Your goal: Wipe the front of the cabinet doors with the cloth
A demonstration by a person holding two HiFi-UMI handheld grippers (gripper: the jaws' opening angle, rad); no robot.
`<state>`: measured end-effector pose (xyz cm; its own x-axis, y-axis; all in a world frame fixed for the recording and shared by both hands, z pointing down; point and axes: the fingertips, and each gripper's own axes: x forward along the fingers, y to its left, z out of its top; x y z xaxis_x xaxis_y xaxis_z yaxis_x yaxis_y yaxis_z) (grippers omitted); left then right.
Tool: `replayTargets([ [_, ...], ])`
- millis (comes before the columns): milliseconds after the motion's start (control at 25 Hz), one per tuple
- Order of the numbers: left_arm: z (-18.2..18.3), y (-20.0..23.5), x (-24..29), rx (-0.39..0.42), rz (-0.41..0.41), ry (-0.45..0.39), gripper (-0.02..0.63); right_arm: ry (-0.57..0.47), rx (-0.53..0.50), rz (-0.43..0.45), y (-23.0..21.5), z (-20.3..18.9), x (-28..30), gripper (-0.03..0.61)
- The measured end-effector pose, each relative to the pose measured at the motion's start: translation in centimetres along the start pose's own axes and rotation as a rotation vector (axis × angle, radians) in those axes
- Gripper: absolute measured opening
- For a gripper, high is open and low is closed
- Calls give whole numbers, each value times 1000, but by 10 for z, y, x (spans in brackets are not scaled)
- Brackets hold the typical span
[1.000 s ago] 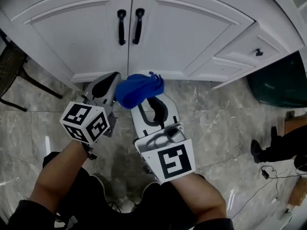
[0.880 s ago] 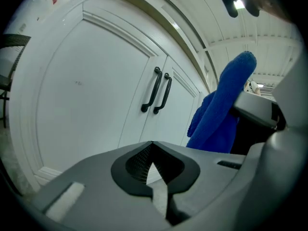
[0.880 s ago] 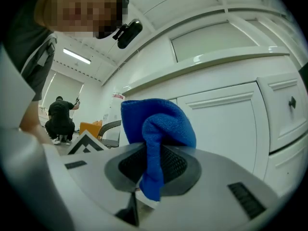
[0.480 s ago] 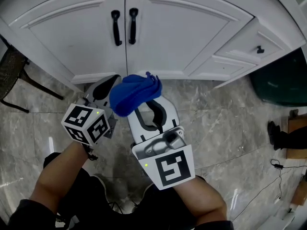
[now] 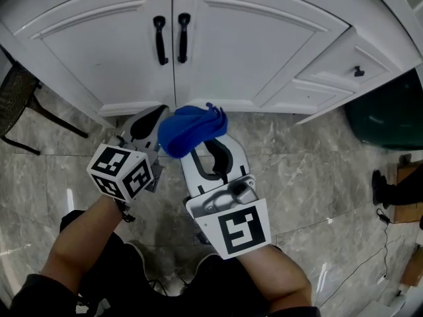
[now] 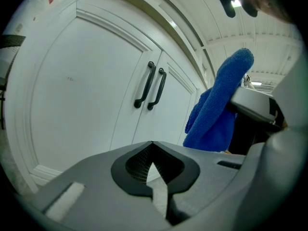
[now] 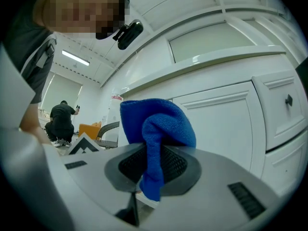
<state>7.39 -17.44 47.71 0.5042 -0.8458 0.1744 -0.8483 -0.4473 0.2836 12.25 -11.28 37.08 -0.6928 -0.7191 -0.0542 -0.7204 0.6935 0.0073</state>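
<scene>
Two white cabinet doors (image 5: 99, 48) with black handles (image 5: 159, 39) fill the top of the head view. My right gripper (image 5: 198, 144) is shut on a bunched blue cloth (image 5: 190, 130), held a little below the doors' bottom edge. In the right gripper view the cloth (image 7: 155, 138) stands up out of the closed jaws of the right gripper (image 7: 151, 177). My left gripper (image 5: 147, 119) is just left of the cloth, shut and empty. In the left gripper view, the left gripper (image 6: 153, 170) faces the doors (image 6: 82, 95) and the cloth (image 6: 219, 105) hangs at right.
A drawer front with a small black knob (image 5: 357, 71) sits right of the doors. A dark bin (image 5: 390, 114) stands at far right, a chair leg (image 5: 26, 101) at far left. Grey marble floor (image 5: 310, 170) lies below. A person's shoe (image 5: 382, 189) and cables are at right.
The right gripper with the cloth shifted slightly left and then back right; the view moved a little relative to the doors. The left gripper has hardly moved.
</scene>
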Motion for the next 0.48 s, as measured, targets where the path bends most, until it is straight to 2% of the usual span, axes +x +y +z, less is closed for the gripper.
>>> replayTargets([
  [480,-1,-3,-2,2,1,2,-2,10,21,-9,-3,-1,-5,51],
])
